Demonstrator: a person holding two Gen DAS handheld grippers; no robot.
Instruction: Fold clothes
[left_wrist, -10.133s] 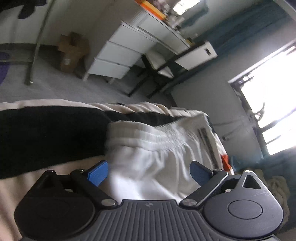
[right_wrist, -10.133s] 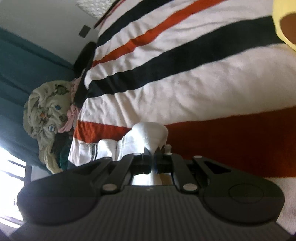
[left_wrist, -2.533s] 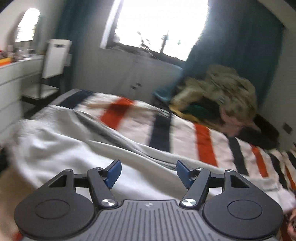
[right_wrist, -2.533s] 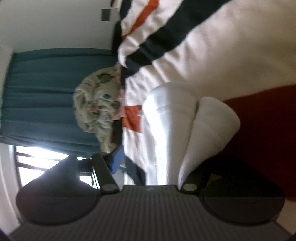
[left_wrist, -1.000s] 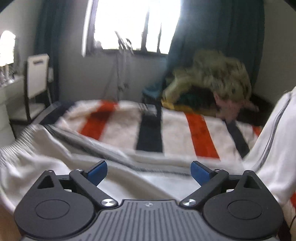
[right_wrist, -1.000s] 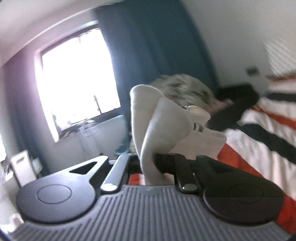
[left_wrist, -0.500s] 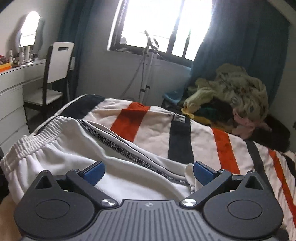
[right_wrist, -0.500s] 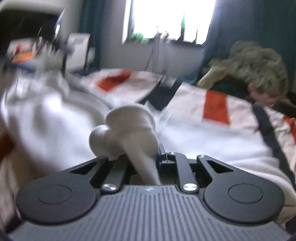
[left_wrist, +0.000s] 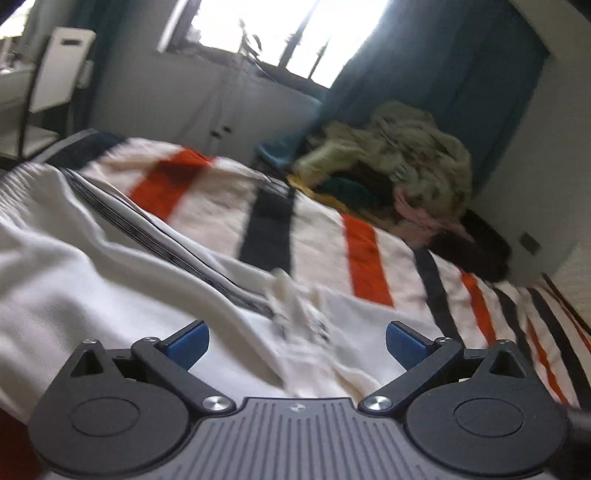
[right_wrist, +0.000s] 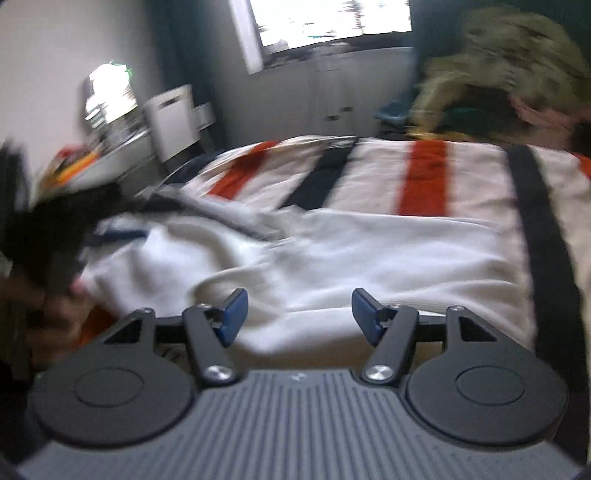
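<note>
Lying limp on the striped blanket (left_wrist: 314, 229), soft white track pants (left_wrist: 74, 280) look light, best pinched at the ribbed waistband (left_wrist: 14, 192), while the left gripper (left_wrist: 295, 338) and right gripper (right_wrist: 299, 314) both gape apart, grasping nothing.

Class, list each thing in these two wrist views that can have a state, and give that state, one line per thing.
Left gripper: jaws open, holding nothing.
Right gripper: jaws open, holding nothing.
White trousers: lying rumpled on the bed, not neatly folded.
Striped blanket: spread over the bed.
Clothes pile: heaped, unfolded.

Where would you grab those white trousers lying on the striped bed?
Probably the white trousers by the gathered waistband at their left end, approached from that open edge: it is thick, bunched and raised. Both grippers, left and right, are open.
</note>
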